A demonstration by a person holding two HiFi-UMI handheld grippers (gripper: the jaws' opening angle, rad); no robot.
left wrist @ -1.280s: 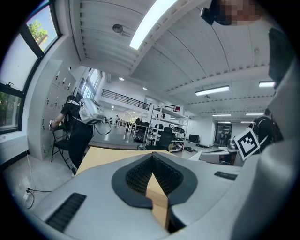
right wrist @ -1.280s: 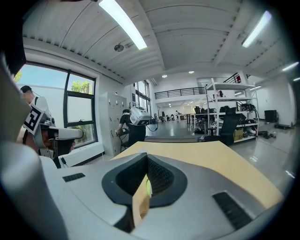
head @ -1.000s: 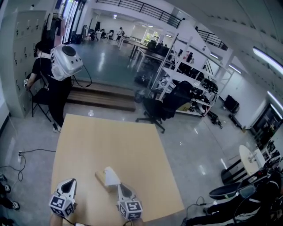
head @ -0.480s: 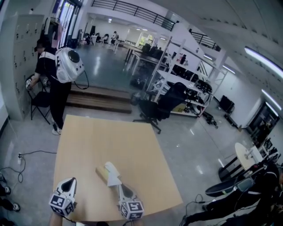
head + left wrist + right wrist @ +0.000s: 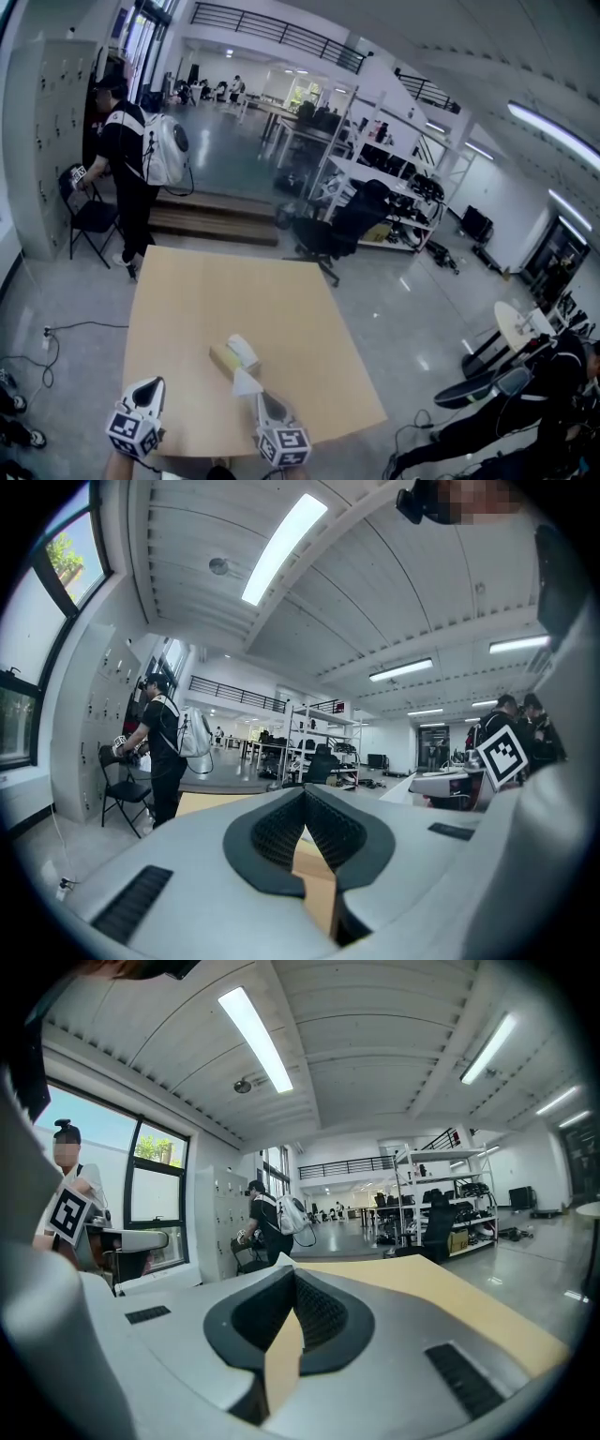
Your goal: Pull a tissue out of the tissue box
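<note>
A small tan tissue box (image 5: 227, 358) lies on the wooden table (image 5: 281, 309), with a white tissue tuft (image 5: 243, 348) standing up from its slot. Just nearer to me a loose white tissue (image 5: 246, 382) hangs off the tip of my right gripper (image 5: 263, 398), which is shut on it and held clear of the box. The right gripper view shows that gripper's (image 5: 293, 1274) jaws pressed together, and the tissue is hidden beyond them. To the left of the box, at the table's near edge, my left gripper (image 5: 150, 386) (image 5: 305, 794) is shut with nothing in it.
A person with a white backpack (image 5: 141, 159) stands beyond the table's far left corner, by grey lockers (image 5: 37, 112) and a folding chair (image 5: 86, 214). A black office chair (image 5: 328, 234) is past the far edge. Shelving racks (image 5: 384, 178) stand behind it.
Both grippers drew back toward the near edge. The tissue, stretched from the box to the right gripper before, is now free of the box, and a fresh tuft stands in the slot.
</note>
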